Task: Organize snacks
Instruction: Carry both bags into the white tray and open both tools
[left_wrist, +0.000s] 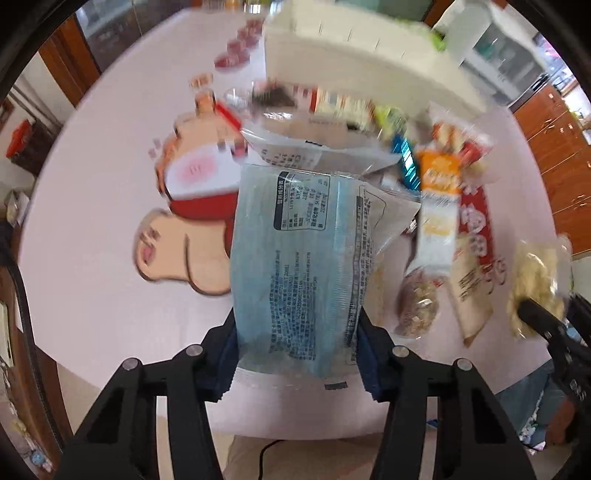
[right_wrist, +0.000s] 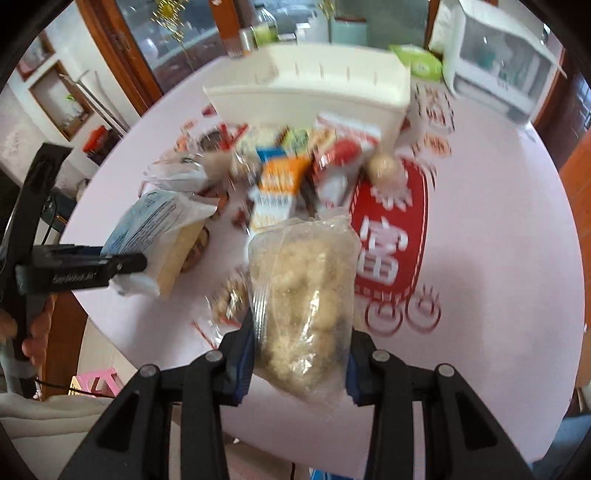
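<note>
My left gripper (left_wrist: 297, 334) is shut on the lower end of a light blue snack packet (left_wrist: 295, 254), which hangs above the table. The right wrist view shows the same packet (right_wrist: 147, 218) at the left, with the left gripper (right_wrist: 122, 264) on it. My right gripper (right_wrist: 301, 354) is shut on a clear bag of pale crumbly snacks (right_wrist: 303, 295), also held off the table. In the left wrist view that bag (left_wrist: 535, 280) and the right gripper (left_wrist: 546, 325) sit at the right edge. A blurred pile of mixed snack packets (right_wrist: 284, 173) lies in front of a white bin (right_wrist: 314, 88).
The round table (right_wrist: 498, 221) has a pink cloth with red cartoon prints. Behind the bin (left_wrist: 351, 55) are a green packet (right_wrist: 417, 59), bottles and a white cabinet-like box (right_wrist: 498, 74). A pink stool (right_wrist: 96, 384) stands below the table's near edge.
</note>
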